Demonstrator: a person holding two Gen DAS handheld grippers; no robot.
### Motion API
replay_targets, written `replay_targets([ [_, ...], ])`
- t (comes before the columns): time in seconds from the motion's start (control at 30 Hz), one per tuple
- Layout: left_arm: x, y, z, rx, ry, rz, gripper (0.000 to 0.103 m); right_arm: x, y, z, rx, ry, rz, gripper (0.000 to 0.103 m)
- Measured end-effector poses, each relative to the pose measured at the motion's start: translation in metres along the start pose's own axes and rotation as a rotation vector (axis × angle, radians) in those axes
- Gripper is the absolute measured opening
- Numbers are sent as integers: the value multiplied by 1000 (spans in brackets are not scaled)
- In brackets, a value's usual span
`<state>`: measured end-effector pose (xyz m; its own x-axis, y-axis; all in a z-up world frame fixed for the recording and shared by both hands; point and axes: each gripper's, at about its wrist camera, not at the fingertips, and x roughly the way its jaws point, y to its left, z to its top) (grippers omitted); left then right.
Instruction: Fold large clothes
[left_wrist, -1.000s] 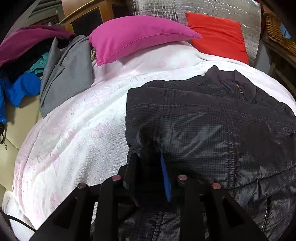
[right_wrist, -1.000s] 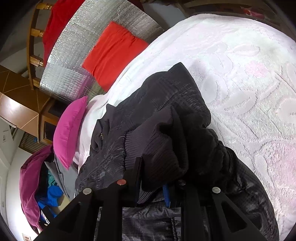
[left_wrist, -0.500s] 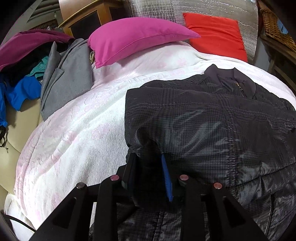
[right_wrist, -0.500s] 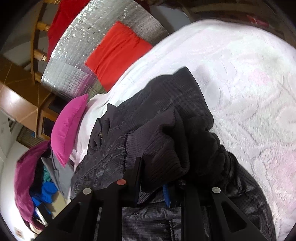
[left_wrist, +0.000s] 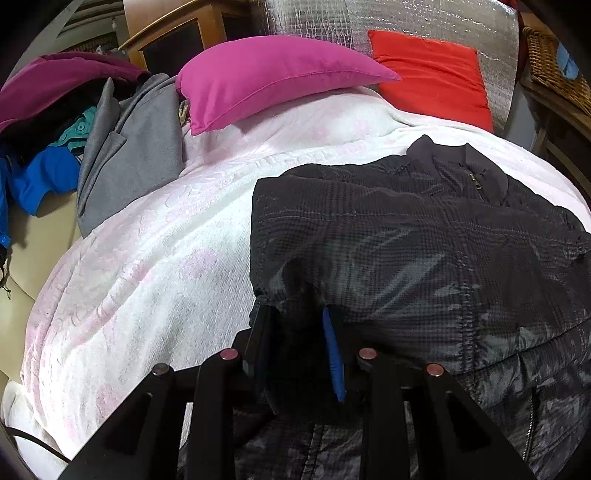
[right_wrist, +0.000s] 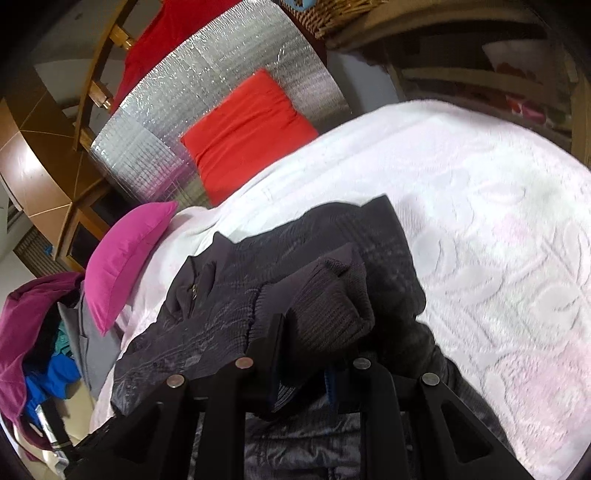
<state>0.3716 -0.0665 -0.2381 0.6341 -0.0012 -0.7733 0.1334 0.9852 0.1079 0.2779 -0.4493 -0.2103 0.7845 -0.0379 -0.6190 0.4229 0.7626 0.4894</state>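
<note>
At far left I count one heap of clothes (left_wrist: 55, 155), then one magenta pillow (left_wrist: 273, 85) and one red cushion (left_wrist: 432, 74). One dark checked padded jacket (left_wrist: 424, 236) lies on the white-and-pink bedspread (left_wrist: 140, 266). My left hand-held gripper (left_wrist: 295, 332) pinches its folded edge; my right hand-held gripper (right_wrist: 306, 354) pinches the ribbed knit cuff (right_wrist: 325, 299).

Left claw (left_wrist: 295, 332) pinching black jacket (left_wrist: 424, 240) (folded edge), pink pillow (left_wrist: 273, 77) beyond
</note>
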Motion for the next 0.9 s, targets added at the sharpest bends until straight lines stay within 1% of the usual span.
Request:
replay_targets([
  [0.1, 3, -2, 2, 3, -5, 7, 28, 4, -1, 2, -3, -1, -13, 20],
  [0.3, 8, -5, 2, 24, -12, 22, 28, 19, -11, 0, 11, 68, -35, 20],
  [0.53, 5, -3, 1, 15, -10, 17, 28, -1, -11, -1, 29, 73, 19, 20],
  [0.7, 0, -3, -3, 8, -7, 17, 28, -20, -13, -5, 32, 64, 36, 20],
  [0.8, -2, -5, -5, 20, -10, 30, 28, -19, -15, -9, 35, 79, 24, 20],
  [0.9, -3, -7, -7, 40, -17, 42, 28, -10, -18, -12, 41, 127, -13, 20],
])
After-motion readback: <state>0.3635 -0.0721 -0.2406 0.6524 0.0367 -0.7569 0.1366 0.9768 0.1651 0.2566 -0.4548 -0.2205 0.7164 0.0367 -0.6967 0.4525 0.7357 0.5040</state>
